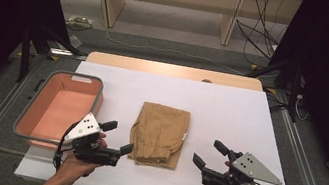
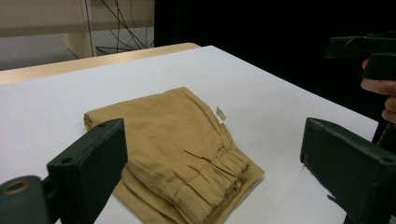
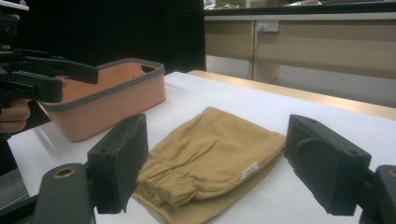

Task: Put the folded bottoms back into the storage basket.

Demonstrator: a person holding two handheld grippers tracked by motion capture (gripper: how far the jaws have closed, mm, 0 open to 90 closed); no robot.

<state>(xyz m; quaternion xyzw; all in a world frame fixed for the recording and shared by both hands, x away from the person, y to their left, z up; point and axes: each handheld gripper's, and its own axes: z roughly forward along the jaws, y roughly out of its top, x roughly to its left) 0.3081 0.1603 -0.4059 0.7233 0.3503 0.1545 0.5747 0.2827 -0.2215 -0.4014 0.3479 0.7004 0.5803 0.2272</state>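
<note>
Both claws stand wide and hold nothing. The left claw (image 1: pixel 117 138) hovers just beside the near left corner of the folded shorts (image 1: pixel 159 133); the right claw (image 1: pixel 209 154) is a little apart on the other side. The shorts lie mid-tabletop (image 1: pixel 230 108), right of the pink bin (image 1: pixel 61 105). To lift cleanly, each claw should probably pinch all layers at the elastic waistband edge, low and level. The left gripper view shows the stacked fold edges; the high view shows the bin's bare floor.

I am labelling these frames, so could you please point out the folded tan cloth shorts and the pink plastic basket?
Folded tan cloth shorts (image 1: pixel 160 132), high view, middle of fabric.
Pink plastic basket (image 1: pixel 98 89), high view, grey rim.
</note>
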